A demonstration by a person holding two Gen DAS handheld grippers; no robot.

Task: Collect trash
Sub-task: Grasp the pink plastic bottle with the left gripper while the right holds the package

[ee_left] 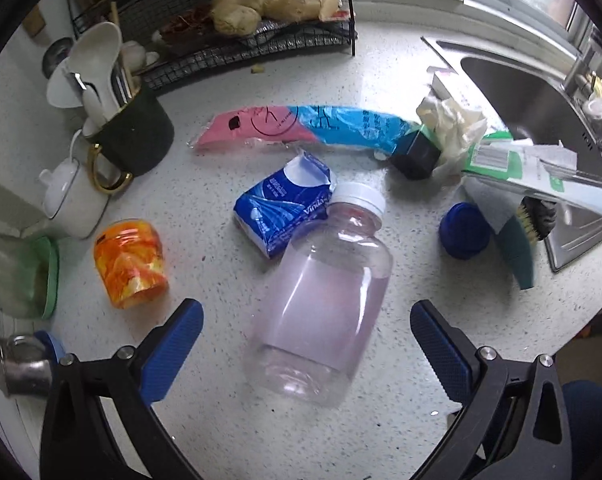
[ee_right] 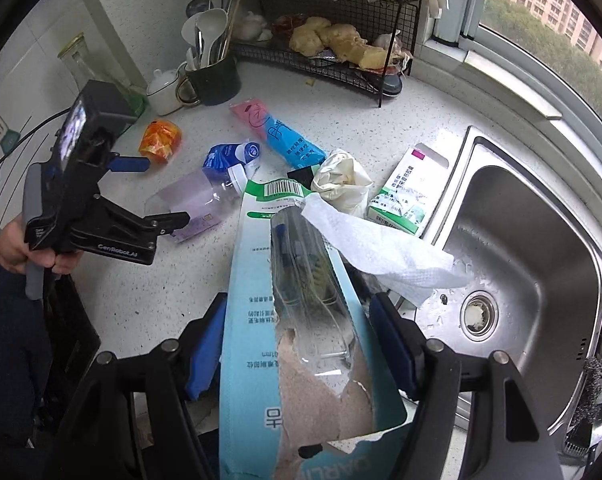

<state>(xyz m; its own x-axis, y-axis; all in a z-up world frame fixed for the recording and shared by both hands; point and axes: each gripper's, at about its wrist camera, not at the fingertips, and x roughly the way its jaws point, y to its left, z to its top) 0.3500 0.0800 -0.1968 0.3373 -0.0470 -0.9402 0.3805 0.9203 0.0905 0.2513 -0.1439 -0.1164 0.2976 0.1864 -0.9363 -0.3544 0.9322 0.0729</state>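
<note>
Reaching for the bottle (ee_left: 321, 296) lying mid-frame on the worktop (ee_left: 221, 420), left fingers (ee_left: 181, 336) gape wide, needing to close; right fingers (ee_right: 205, 344) pinch torn packaging (ee_right: 261, 280).

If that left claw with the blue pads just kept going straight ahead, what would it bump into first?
Most likely the clear plastic bottle lying on the counter: it sits right between the open fingers of the left gripper. Behind it comes the blue tissue pack. Depth is hard to judge, so how near is unclear.

Black gripper (ee_right: 163, 222) frames, blue textured pads (ee_left: 173, 354), silver screws, bare hand (ee_right: 17, 252), seemingly navy sleeve.
</note>
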